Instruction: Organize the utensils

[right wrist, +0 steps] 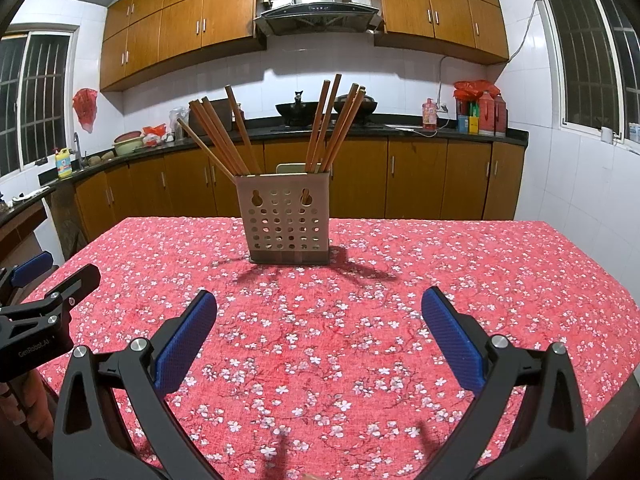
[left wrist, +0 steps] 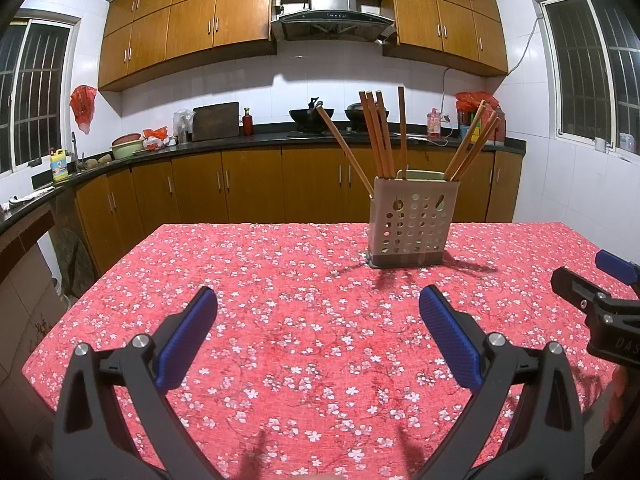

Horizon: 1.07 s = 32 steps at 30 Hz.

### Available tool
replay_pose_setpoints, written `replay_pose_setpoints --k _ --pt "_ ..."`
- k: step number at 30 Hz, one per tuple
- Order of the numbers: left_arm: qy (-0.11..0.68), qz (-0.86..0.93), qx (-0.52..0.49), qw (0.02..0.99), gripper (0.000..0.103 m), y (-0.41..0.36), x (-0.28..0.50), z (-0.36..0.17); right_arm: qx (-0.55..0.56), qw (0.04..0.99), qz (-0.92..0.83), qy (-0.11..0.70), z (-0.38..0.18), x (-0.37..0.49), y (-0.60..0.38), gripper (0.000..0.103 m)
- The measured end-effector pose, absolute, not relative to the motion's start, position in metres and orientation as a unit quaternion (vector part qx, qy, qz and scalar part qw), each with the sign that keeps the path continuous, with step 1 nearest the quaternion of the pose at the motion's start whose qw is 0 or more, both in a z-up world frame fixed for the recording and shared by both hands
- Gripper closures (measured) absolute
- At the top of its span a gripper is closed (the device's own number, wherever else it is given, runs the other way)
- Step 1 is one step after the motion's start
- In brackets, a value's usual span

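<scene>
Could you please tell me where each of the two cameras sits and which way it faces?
Left wrist: on the left hand-held gripper, facing across the table; chopstick holder ahead-right; right hand-held gripper's tip at right edge.
Right wrist: on the right hand-held gripper, same heading; holder ahead-left; left gripper and fingers at left edge.
Shared: holder, chopsticks, kitchen counter.

Home kitchen: range hood [left wrist: 334, 16], wooden cabinets [left wrist: 192, 24], wok [left wrist: 311, 114].

chopsticks [right wrist: 240, 140] lower ends hidden in holder [right wrist: 286, 216] | counter bottles' labels unreadable
</scene>
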<state>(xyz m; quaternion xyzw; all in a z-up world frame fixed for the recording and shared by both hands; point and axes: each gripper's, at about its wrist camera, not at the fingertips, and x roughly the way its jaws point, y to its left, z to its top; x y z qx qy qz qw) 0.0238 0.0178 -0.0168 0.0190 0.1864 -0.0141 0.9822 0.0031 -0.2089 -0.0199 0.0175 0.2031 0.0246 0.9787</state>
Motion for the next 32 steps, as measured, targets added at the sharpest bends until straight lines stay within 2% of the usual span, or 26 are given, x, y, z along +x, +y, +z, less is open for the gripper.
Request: replay_pose_setpoints --k 32 --pt "0.195 -0.012 0.015 0.981 0.004 0.0158 0.0276 -0.0200 0.018 0.978 0.025 0.205 -0.0186 0.0040 -0.2087 0.002"
